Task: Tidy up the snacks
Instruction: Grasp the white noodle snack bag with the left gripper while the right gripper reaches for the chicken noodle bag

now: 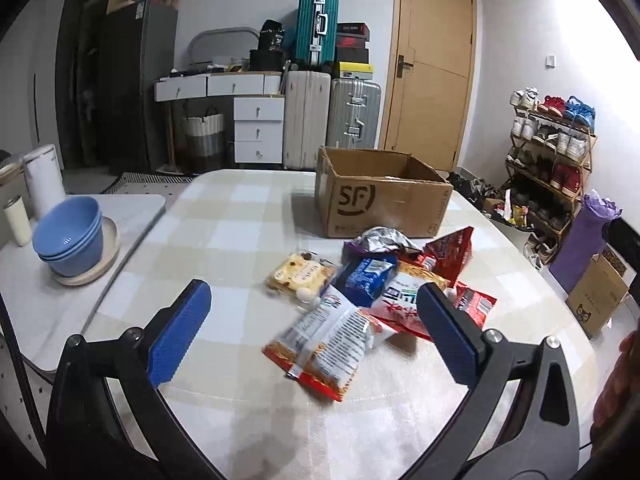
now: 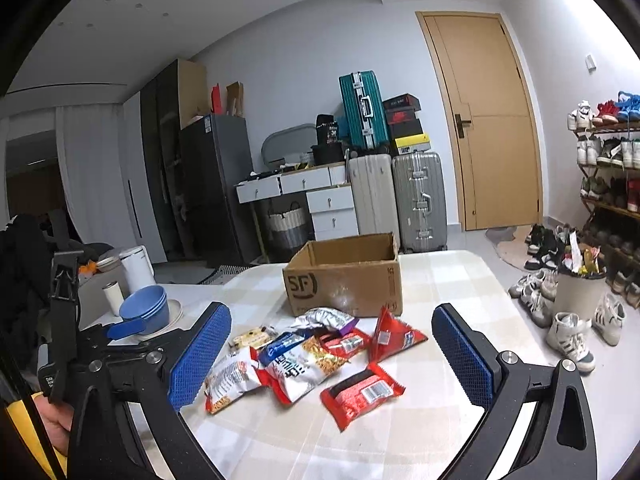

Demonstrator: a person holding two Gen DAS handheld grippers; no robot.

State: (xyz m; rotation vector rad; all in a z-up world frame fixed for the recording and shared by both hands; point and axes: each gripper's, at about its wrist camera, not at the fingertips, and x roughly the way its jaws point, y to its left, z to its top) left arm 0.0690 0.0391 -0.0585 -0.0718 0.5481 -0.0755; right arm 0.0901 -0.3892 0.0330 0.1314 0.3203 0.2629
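A pile of snack packets (image 1: pixel 372 292) lies on the checked table (image 1: pixel 240 216), in front of an open cardboard box marked SF (image 1: pixel 380 196). The nearest packet is red and white (image 1: pixel 328 344); a yellow biscuit pack (image 1: pixel 300 276) lies at the pile's left. My left gripper (image 1: pixel 316 300) is open and empty, just short of the pile and above the table. In the right wrist view the pile (image 2: pixel 312 356) and box (image 2: pixel 344 280) show again, with a red packet (image 2: pixel 360 394) nearest. My right gripper (image 2: pixel 332 320) is open and empty, short of the pile.
Stacked blue bowls on a plate (image 1: pixel 72 240), a white cup (image 1: pixel 18 220) and a white kettle (image 1: pixel 44 180) stand on a side table to the left. Suitcases (image 1: pixel 332 116), drawers and a door stand behind. A shoe rack (image 1: pixel 548 160) is at the right.
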